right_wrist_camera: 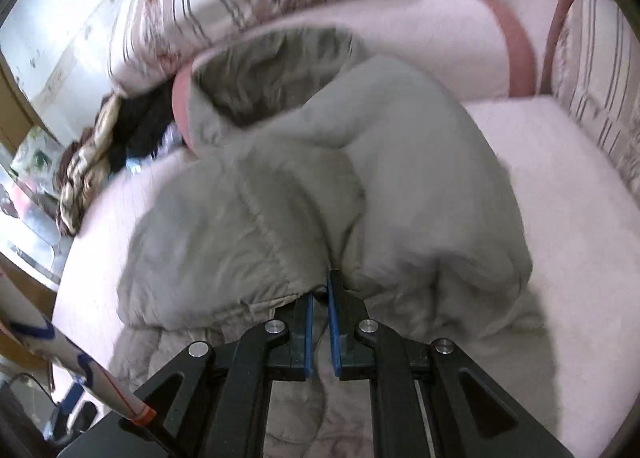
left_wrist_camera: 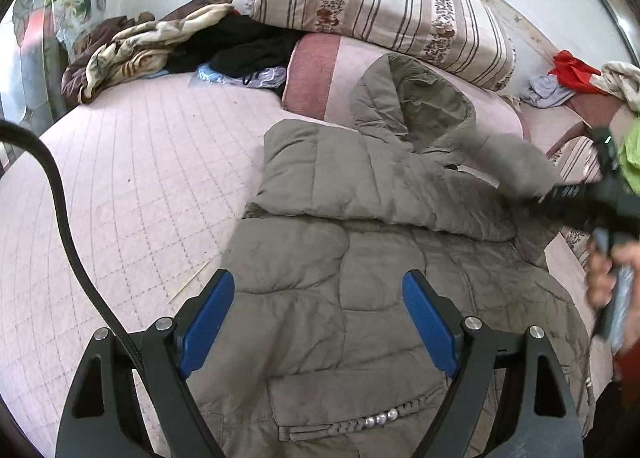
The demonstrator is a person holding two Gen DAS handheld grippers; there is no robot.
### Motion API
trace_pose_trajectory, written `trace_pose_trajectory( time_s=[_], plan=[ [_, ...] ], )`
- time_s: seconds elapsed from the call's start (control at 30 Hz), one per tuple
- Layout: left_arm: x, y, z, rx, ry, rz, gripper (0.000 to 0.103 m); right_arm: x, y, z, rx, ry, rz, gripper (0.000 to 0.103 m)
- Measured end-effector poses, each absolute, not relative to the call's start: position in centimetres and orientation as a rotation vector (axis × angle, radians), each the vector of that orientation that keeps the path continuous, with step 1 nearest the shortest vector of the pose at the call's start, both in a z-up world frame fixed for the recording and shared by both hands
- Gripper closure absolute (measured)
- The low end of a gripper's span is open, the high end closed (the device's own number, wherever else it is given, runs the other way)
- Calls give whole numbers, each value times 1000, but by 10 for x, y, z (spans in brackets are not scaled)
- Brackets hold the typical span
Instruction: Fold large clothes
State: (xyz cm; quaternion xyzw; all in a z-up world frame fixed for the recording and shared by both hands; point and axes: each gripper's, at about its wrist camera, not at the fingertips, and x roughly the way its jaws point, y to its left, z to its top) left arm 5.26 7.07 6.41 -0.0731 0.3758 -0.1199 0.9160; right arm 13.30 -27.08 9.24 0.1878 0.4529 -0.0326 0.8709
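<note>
Khaki puffer coat [left_wrist_camera: 360,258] is lying spread on the pink quilted bed [left_wrist_camera: 132,186], hood toward the striped pillows [left_wrist_camera: 380,10]. The right gripper [right_wrist_camera: 320,294] is pinching its sleeve [right_wrist_camera: 420,198], while the left gripper [left_wrist_camera: 318,322] is hanging above the coat, jaws wide apart.

One padded grey-brown jacket [left_wrist_camera: 360,258] under the grippers – ahead of them one striped bolster [left_wrist_camera: 380,6] – two grippers: left gripper [left_wrist_camera: 318,322], right gripper [right_wrist_camera: 320,298].
</note>
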Motion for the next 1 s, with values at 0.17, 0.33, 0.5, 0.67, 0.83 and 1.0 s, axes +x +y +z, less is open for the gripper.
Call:
trace_pose_trajectory(
  time_s=[0.17, 0.33, 0.5, 0.67, 0.83, 1.0],
  plan=[
    [53, 69, 64, -151, 777, -251, 18, 136, -249, 45, 329, 1051, -53, 93],
    [64, 64, 83, -169, 761, -274, 18, 112, -222, 51, 131, 1013, -36, 26],
    [96, 41, 95, -229, 815, -348, 18, 57, -229, 76, 67, 845, -75, 17],
    [146, -9, 80, -197, 877, -383, 18, 30, -264, 76, 215, 786, -94, 17],
    [185, -55, 47, -186, 974, -415, 18, 31, -297, 75, 306, 788, -115, 17],
    [212, -80, 25, -184, 1104, -398, 74, 33, -322, 71, 335, 792, -162, 17]
  ],
)
